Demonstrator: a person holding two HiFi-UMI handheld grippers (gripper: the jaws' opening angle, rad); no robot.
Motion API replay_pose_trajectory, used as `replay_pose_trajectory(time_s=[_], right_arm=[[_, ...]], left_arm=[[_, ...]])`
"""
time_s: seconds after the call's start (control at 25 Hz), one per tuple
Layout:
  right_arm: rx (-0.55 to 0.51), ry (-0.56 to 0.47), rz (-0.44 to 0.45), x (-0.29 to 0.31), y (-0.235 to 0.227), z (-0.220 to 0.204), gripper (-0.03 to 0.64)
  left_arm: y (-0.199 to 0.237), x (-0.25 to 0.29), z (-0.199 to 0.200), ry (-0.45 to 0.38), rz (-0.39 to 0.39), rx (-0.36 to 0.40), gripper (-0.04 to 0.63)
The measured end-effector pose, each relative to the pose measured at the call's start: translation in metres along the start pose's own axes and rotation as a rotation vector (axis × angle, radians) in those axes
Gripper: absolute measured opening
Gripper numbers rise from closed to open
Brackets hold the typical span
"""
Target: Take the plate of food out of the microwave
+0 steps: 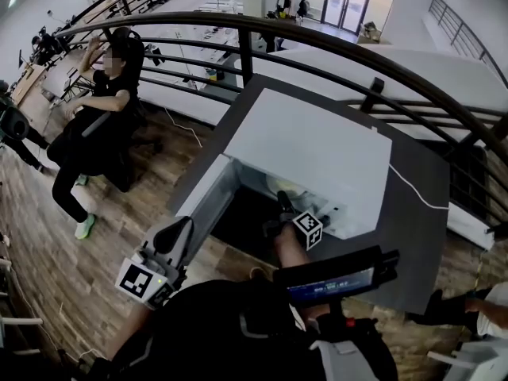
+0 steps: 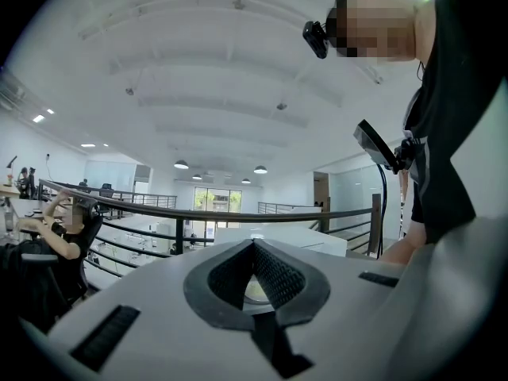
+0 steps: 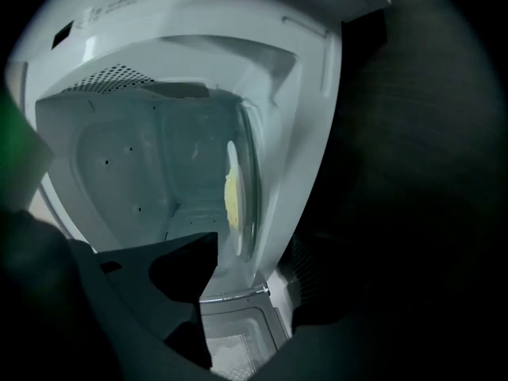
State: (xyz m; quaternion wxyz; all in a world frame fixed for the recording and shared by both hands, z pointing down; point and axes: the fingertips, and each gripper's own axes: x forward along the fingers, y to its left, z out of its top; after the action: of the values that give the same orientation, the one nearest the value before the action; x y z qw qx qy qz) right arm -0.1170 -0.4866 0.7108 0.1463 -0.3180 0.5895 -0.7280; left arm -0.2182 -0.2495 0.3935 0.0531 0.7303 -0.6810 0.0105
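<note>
A white microwave [image 1: 317,149] stands on a dark table [image 1: 421,236], its door [image 1: 208,197] swung open to the left. Inside lies a plate [image 1: 284,186] with yellow food; in the right gripper view the picture is rolled and the plate [image 3: 235,197] shows edge-on in the lit cavity. My right gripper [image 1: 279,213] is at the oven's mouth, short of the plate. Its jaws stand wide open [image 3: 238,292] with nothing between them. My left gripper [image 1: 176,232] hangs beside the open door, away from the oven, its tips [image 2: 254,243] together on nothing.
A curved black railing [image 1: 262,34] runs behind the table, with a drop to the floor below. A person sits on a chair [image 1: 95,133] at the left on the wooden floor. A white cable [image 1: 413,190] lies on the table right of the microwave.
</note>
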Motion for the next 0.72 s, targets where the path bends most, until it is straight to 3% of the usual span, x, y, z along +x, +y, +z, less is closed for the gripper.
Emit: replay_pose_trajectory(time_s=[0.48,0.72], right_arm=[[0.071,-0.025,-0.024,0.015,-0.009,0.005,0.275],[0.093,-0.038,-0.023,0.014,-0.008,0.006,0.275]], left_arm=[[-0.008,0.006,-0.007,0.029,0.004,-0.01,0.005],[-0.003,-0.004,-0.01,0.06,0.051,-0.026,0.005]])
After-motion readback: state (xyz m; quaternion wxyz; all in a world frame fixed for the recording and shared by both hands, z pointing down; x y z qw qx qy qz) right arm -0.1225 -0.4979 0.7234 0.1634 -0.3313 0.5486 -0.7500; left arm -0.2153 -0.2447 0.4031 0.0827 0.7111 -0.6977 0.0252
